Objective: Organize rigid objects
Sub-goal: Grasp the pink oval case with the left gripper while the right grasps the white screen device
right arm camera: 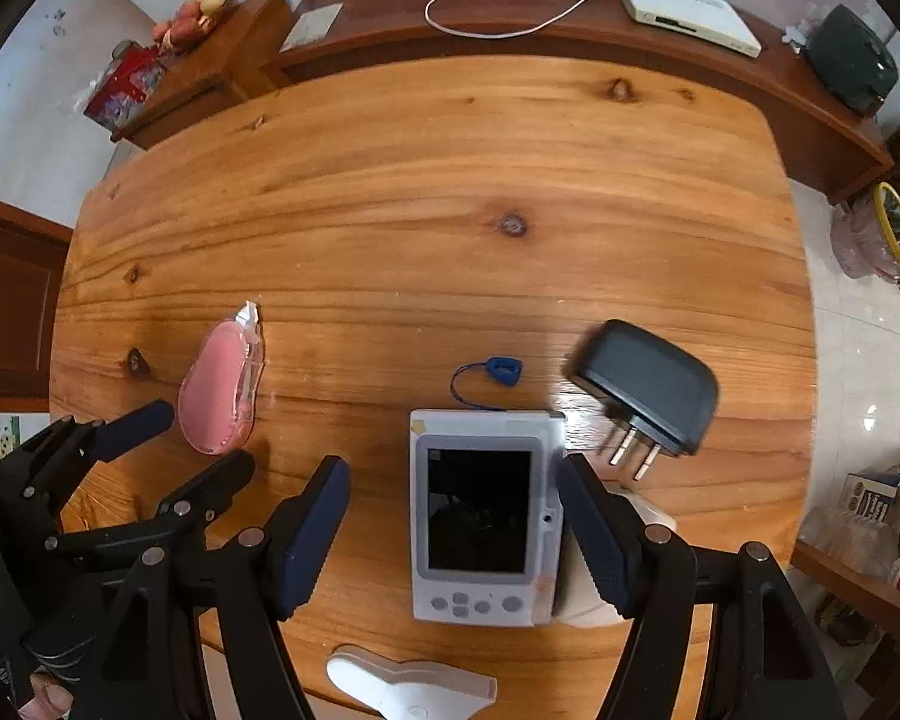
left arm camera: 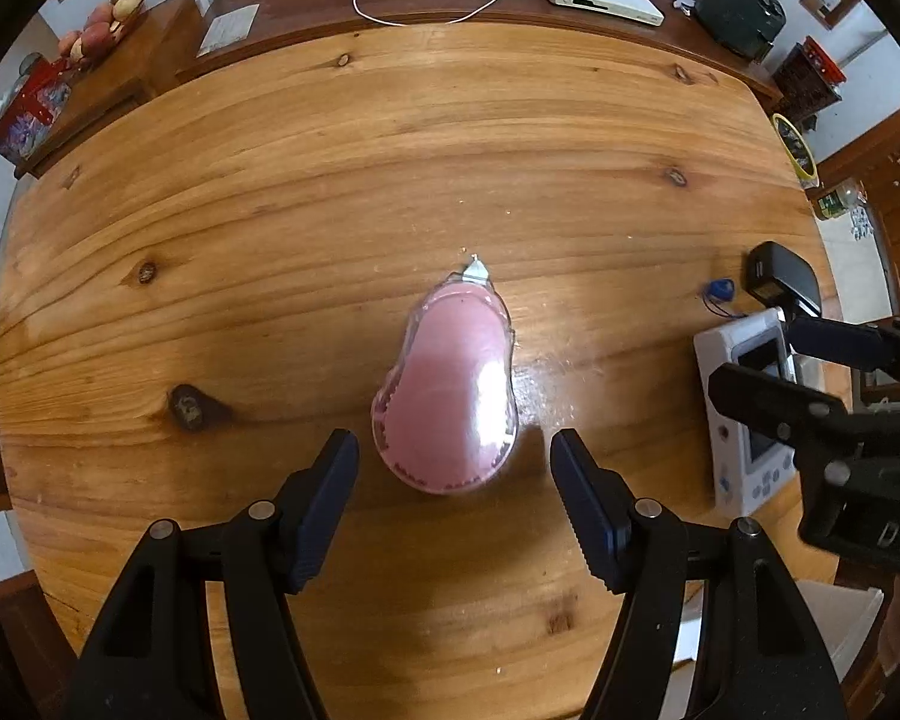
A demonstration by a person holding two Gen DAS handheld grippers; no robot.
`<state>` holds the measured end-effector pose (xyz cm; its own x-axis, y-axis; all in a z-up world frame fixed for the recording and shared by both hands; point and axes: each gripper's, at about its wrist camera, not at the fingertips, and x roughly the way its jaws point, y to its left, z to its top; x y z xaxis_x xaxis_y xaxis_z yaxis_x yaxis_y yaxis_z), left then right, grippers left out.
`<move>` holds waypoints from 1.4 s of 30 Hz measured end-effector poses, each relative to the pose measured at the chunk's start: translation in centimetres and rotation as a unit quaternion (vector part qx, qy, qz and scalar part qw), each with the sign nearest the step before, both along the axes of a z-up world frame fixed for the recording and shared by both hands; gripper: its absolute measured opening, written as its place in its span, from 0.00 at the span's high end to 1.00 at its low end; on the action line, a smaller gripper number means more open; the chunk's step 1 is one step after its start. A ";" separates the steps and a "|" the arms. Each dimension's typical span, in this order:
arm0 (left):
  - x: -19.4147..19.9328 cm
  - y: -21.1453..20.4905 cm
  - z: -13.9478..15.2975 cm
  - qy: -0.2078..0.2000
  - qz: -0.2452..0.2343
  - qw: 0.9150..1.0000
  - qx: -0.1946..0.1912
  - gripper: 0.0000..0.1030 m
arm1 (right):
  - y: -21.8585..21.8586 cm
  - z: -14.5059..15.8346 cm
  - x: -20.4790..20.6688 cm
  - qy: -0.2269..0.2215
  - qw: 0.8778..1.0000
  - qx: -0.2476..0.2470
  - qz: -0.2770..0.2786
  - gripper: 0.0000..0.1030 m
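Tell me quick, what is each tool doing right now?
Left tool: open, holding nothing, pink correction tape dispenser below.
Right tool: open, holding nothing, straddling the white handheld device.

My left wrist camera looks straight down along its fingers, close above the wooden table (left arm camera: 270, 210), centred on the pink correction-tape dispenser (left arm camera: 447, 384). My right wrist camera also faces straight down from close range, centred on the white handheld device (right arm camera: 480, 516). Both views share the tabletop, the dispenser (right arm camera: 222, 384), the device (left arm camera: 744, 420), the black plug adapter (right arm camera: 648, 390) and the sideboard (left arm camera: 306, 18) at the far edge.
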<state>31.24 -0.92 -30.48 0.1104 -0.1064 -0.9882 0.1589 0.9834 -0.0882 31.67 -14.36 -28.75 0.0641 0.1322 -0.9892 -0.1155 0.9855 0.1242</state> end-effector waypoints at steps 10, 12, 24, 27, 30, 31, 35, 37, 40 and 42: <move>-0.6 0.1 -0.3 -0.013 -0.002 1.000 0.004 0.32 | 2.7 -0.2 -0.6 -0.009 0.996 -0.064 0.055 0.35; -0.8 0.2 -0.3 -0.014 -0.004 1.000 0.004 0.32 | 2.5 -0.2 -0.7 -0.001 0.997 -0.064 0.052 0.35; -0.3 0.2 -0.3 -0.015 -0.007 1.000 0.007 0.31 | 2.2 -2.3 0.2 0.039 0.997 -0.060 0.037 0.35; 0.0 0.4 -0.4 -0.015 -0.003 1.000 0.008 0.32 | 2.3 -3.1 0.2 0.047 0.996 -0.064 0.035 0.39; 0.1 0.4 -0.5 -0.015 0.000 1.000 0.011 0.31 | 2.0 -3.2 0.5 0.045 0.997 -0.059 0.029 0.42; 0.2 0.4 -0.5 -0.015 0.001 1.000 0.012 0.32 | 2.1 -3.3 0.6 0.045 0.997 -0.058 0.027 0.42; 0.5 0.4 -0.6 -0.016 0.001 1.000 0.020 0.33 | 1.9 -3.1 0.4 0.037 0.998 -0.056 0.021 0.43; 0.5 0.3 -0.6 -0.019 0.001 0.999 0.026 0.38 | 1.7 -3.0 0.2 0.036 0.998 -0.049 0.014 0.43; 0.5 0.2 -0.5 -0.026 0.000 0.999 0.024 0.47 | 1.3 -2.7 -0.1 0.030 0.999 -0.037 0.009 0.43; 0.5 0.4 -0.4 -0.030 0.003 0.999 0.020 0.48 | 0.8 -2.4 -0.3 0.027 0.999 -0.029 0.008 0.43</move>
<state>31.77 -0.48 -30.92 0.1703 -0.0671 -0.9831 0.1573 0.9867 -0.0401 31.37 -13.61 -31.10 0.0084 0.0747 -0.9972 -0.1252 0.9894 0.0731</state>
